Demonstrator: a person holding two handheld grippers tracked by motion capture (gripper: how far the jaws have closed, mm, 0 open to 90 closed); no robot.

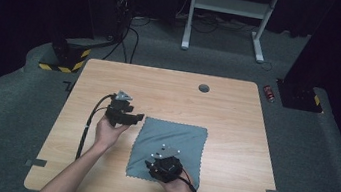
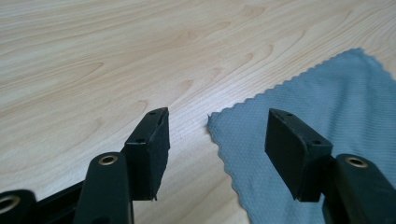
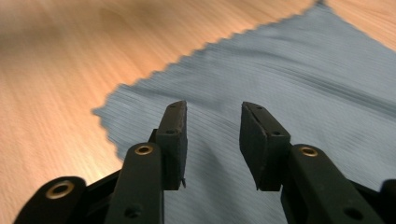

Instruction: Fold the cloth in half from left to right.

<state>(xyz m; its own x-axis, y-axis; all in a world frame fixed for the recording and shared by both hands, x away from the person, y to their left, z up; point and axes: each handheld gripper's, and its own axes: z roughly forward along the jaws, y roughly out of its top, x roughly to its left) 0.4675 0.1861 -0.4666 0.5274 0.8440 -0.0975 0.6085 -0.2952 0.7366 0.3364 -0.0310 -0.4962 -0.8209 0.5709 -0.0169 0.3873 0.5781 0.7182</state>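
A grey-blue cloth (image 1: 179,136) with a zigzag edge lies flat on the wooden table (image 1: 159,87). My left gripper (image 1: 136,117) hovers just off the cloth's far left corner, pointing right toward it. In the left gripper view the left gripper (image 2: 217,116) stands open, and the cloth (image 2: 327,107) has its corner lying below the gap, untouched. My right gripper (image 1: 155,163) is over the cloth's near left part. In the right gripper view the right gripper (image 3: 213,106) is open with a narrower gap, above the cloth (image 3: 289,70), with nothing pinched.
A round cable hole (image 1: 204,88) sits near the table's far edge. Bare wood lies left and right of the cloth. A white desk frame (image 1: 228,13) and a small red can (image 1: 270,93) are on the floor beyond.
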